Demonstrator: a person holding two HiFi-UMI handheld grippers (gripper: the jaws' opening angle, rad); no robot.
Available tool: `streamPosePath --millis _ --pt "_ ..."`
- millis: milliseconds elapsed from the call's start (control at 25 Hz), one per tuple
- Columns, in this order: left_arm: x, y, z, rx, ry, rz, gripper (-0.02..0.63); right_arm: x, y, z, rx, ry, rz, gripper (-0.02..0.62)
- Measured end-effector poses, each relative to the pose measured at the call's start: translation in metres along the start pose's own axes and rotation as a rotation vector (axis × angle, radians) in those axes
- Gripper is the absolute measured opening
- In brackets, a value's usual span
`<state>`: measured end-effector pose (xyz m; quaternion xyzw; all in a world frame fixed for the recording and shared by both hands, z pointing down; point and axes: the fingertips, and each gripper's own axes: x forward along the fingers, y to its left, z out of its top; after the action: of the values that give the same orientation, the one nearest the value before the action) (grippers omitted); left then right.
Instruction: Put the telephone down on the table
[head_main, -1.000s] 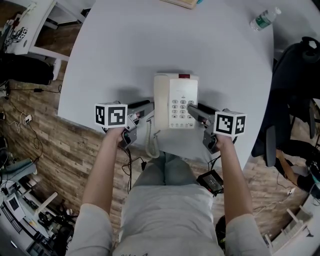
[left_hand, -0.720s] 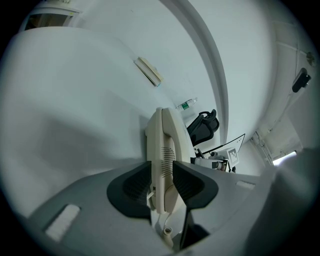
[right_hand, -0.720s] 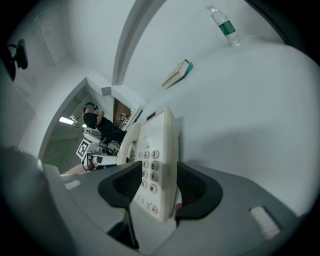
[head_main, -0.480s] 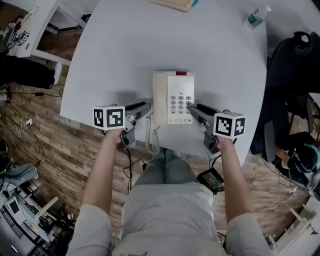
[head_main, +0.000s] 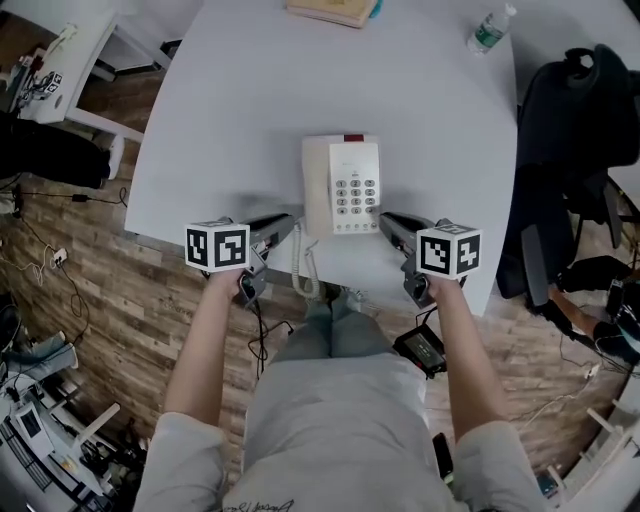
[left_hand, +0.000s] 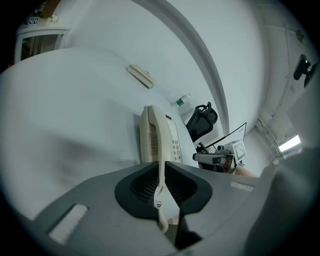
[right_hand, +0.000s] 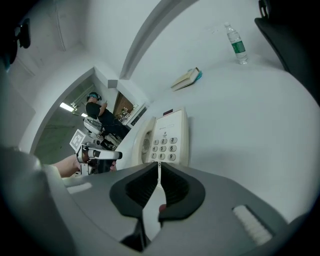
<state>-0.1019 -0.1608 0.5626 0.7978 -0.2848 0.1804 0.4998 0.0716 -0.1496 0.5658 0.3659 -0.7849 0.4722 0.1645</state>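
Cream push-button telephone (head_main: 341, 187) resting on grey table (head_main: 220, 120), near its 6 o'clock edge.
Left gripper (head_main: 291, 220) at 8 o'clock, right gripper (head_main: 384, 218) at 4; empty jaws closing, left narrow, right nearly together.

The head view's top edge cut off the tan book (head_main: 335, 10). We could not read the clear plastic bottle's (head_main: 487, 30) green label, which was too small. In the right gripper view, a distant dark-clothed person (right_hand: 97, 112) was too small to make out.
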Motion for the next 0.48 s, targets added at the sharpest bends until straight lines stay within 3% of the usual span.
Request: streamPosePath --millis 120,480 --pt "-0.007 -0.014 -0.004 0.048 -0.003 -0.008 0.015 -0.007 0.005 -0.008 -0.016 0.005 -0.015 0.008" --pt "-0.023 -0.053 -0.005 0.171 -0.048 0.024 0.015 -0.027 0.03 -0.02 -0.08 -0.013 -0.026 0.007"
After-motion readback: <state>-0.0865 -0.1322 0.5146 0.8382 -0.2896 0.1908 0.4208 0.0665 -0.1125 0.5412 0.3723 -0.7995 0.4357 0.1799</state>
